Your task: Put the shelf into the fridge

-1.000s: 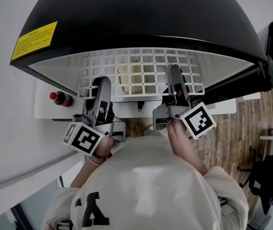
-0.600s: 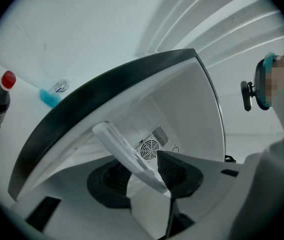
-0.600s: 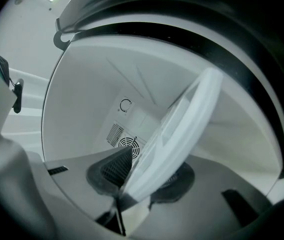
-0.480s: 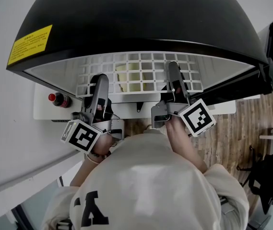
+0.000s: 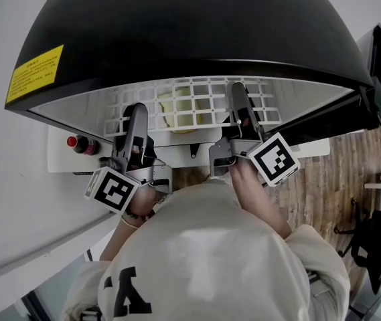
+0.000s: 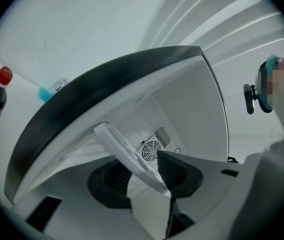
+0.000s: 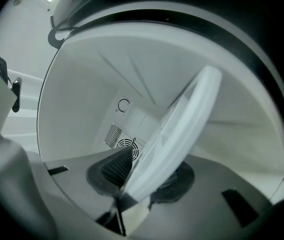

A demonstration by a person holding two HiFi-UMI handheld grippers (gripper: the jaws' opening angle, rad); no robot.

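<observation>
We hold the white wire shelf (image 5: 197, 105) by its near edge: the left gripper (image 5: 136, 116) pinches one side, and the right gripper (image 5: 237, 102), its jaws closing, clamps the other. The shelf lies partly inside the fridge (image 5: 197, 25); by our judgement, seating it fully remains. Compared with a second ago, less grid shows outside the opening, and both grippers reach deeper.

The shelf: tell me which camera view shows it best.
The head view. There the shelf shows as a white wire grid across the mouth of the fridge, so its shape and position read clearly. The left gripper view and the right gripper view each show only a short, close stretch of its white edge.
</observation>
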